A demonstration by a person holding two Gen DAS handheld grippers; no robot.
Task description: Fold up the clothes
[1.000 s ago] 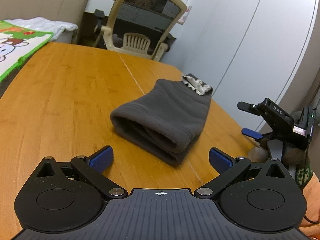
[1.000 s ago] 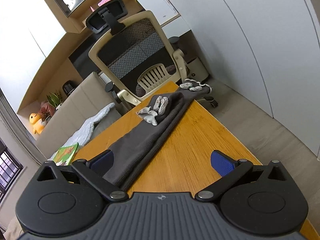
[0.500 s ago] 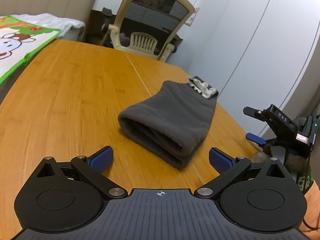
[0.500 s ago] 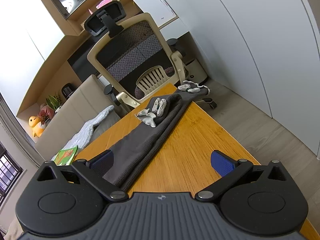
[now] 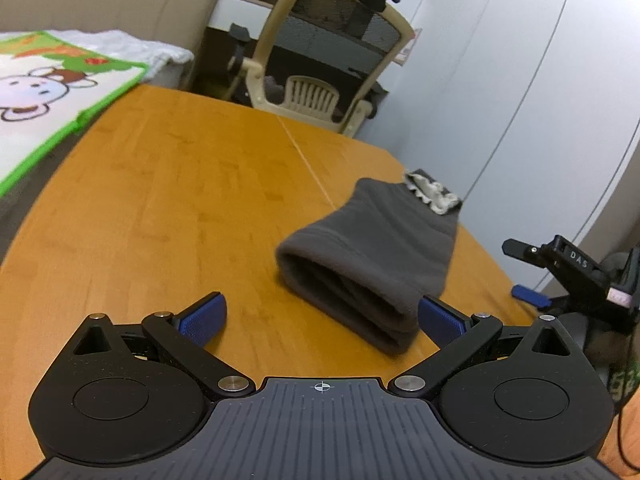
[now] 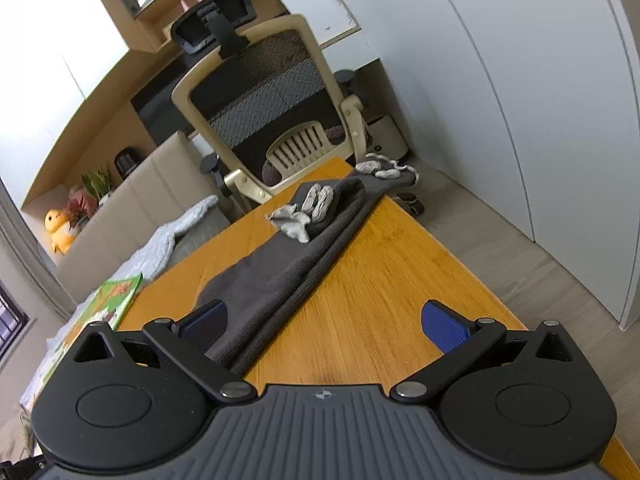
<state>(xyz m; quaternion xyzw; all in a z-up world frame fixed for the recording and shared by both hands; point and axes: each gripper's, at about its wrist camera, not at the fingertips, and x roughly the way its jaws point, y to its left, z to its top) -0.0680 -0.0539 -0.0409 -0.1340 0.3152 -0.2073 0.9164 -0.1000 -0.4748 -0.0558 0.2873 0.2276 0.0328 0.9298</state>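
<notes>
Both claws, left gripper (image 5: 322, 316) and right gripper (image 6: 323, 320), are released and empty above the orange wooden table (image 5: 168, 200).
Folded dark grey fleece garment (image 5: 372, 256) lies near the table's right edge; a beige mesh office chair (image 6: 272, 108) stands behind; "DAS" is readable on the right gripper.

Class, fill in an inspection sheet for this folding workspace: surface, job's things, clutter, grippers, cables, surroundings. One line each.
Surface: wooden table, a seam line running across it.
Job's things: dark grey garment folded into a long bundle, pale trim at its far end.
Clutter: cartoon-print mat beyond the table's left edge.
Grippers: left gripper open, empty, near the fold; right gripper open, empty, its left finger beside the garment's near end.
Cables: thin dark cable at the left view's right edge.
Surroundings: mesh office chair, beige sofa, white wall panels.
</notes>
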